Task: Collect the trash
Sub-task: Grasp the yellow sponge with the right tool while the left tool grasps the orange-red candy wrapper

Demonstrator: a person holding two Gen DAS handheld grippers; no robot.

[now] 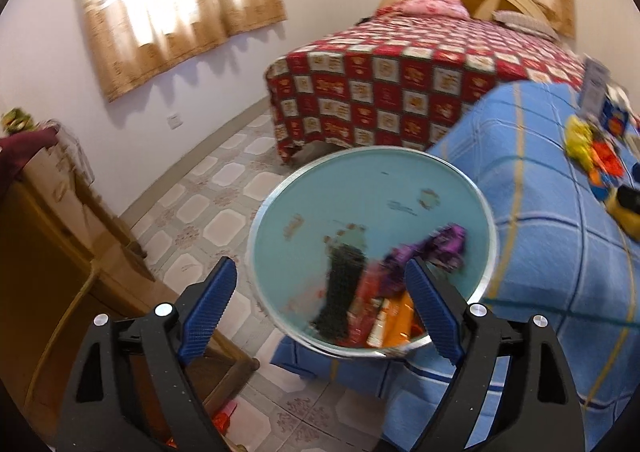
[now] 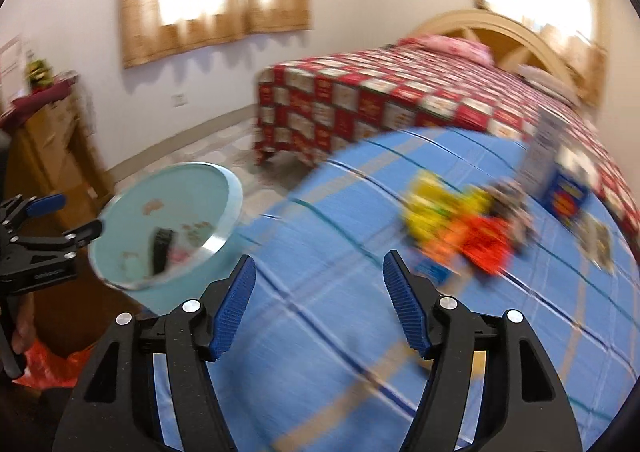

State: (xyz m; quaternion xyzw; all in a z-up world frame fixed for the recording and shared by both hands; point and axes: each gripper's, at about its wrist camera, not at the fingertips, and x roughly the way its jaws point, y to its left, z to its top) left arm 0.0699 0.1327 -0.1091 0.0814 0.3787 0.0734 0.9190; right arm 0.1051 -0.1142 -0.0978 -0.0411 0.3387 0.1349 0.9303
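A round light-blue basin [image 1: 360, 192] with a metal rim stands at the edge of the blue checked cloth [image 1: 552, 252]. It holds purple, orange, red and black wrappers [image 1: 384, 292]. My left gripper [image 1: 320, 272] hangs open just above its near side, and nothing sits between the pads. From the right wrist, the basin [image 2: 168, 204] is at the left with the left gripper [image 2: 70, 218] at its rim. My right gripper [image 2: 319, 262] is open and empty over the cloth [image 2: 320, 332]. A blurred pile of yellow, orange and red wrappers [image 2: 460, 228] lies ahead of it to the right, also seen as the pile [image 1: 596, 156] from the left wrist.
A blue box [image 2: 564, 196] stands behind the pile. Beyond the cloth is a bed with a red checked cover [image 1: 400, 92]. A wooden cabinet [image 1: 52, 232] lines the left wall. An orange plastic bag [image 2: 48, 364] lies low at the left. The floor is tiled [image 1: 208, 204].
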